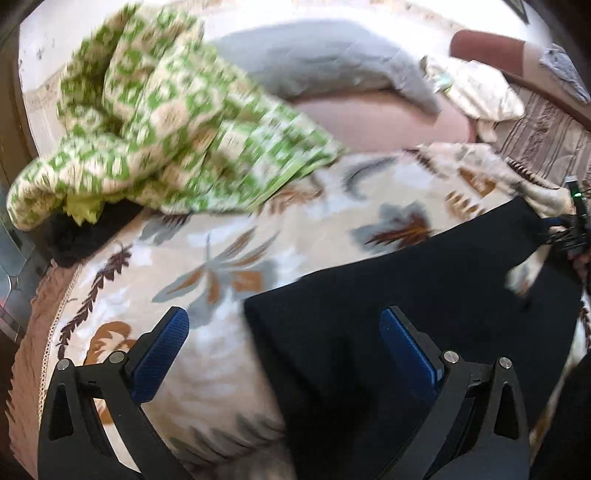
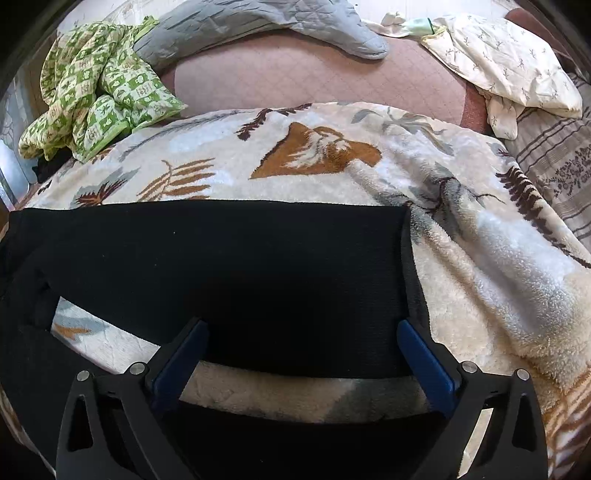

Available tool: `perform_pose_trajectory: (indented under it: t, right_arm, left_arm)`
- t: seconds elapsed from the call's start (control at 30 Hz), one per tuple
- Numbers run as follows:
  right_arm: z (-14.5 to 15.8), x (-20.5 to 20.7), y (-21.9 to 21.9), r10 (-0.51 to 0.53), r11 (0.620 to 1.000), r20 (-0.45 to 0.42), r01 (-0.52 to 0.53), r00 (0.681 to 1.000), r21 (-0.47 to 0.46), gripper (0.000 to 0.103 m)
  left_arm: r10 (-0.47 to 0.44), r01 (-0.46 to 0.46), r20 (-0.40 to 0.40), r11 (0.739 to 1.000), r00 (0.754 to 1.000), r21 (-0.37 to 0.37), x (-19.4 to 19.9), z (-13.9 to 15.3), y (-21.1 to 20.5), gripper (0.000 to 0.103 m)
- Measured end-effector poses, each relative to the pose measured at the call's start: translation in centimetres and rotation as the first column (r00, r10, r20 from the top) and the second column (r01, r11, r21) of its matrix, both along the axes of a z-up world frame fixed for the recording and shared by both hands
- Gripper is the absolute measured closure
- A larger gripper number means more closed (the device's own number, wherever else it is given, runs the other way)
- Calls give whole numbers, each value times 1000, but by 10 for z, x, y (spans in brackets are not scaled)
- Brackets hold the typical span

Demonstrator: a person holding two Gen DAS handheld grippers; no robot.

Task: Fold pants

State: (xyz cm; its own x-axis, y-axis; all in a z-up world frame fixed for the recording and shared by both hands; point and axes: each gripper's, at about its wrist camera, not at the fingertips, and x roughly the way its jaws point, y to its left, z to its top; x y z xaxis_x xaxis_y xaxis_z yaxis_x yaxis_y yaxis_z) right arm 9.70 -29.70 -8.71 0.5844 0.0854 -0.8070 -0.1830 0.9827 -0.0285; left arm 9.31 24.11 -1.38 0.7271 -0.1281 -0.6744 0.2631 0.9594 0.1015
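Both claws (left (image 1: 284, 332), right (image 2: 301, 345)) gape over black pants (image 2: 221, 266).

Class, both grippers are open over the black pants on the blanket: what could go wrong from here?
1. The fleece blanket is thick and rumpled; the right gripper may pinch it along with the black pants.
2. The left gripper straddles the pants' edge, so closing may catch one layer only.

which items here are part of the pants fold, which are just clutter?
Job:
black pants
left gripper, open
right gripper, open
patterned fleece blanket, the work surface

Clutter:
green checked quilt
grey quilted cover
cream leaf-print pillow
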Motion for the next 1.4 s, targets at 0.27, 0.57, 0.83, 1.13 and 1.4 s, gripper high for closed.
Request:
perform_pose_trajectory:
  t: [0.27, 0.57, 0.83, 1.13, 1.4]
  right_arm:
    - [0, 1, 1, 0, 1000, -1, 0, 1000, -1, 0]
    - [-1, 3, 1, 1, 1000, 1, -1, 1000, 1, 0]
    - [13, 2, -10, -12, 997, 33, 9, 999, 72, 6]
    - [65, 11, -112, -271, 908, 178, 190, 946, 373, 19]
    - [25, 61, -93, -91, 950, -3, 88, 996, 299, 67]
  left_arm:
    - [-17, 18, 14, 998, 1000, -54, 22, -13, 18, 0]
    - [-75, 5, -186, 936, 980, -351, 41, -30, 32, 49]
    - [-42, -21, -176, 939, 983, -342, 37, -16, 30, 99]
    - [29, -49, -93, 974, 995, -222, 25, 13, 3, 100]
    - [96, -107, -66, 978, 993, -181, 30, 18, -4, 100]
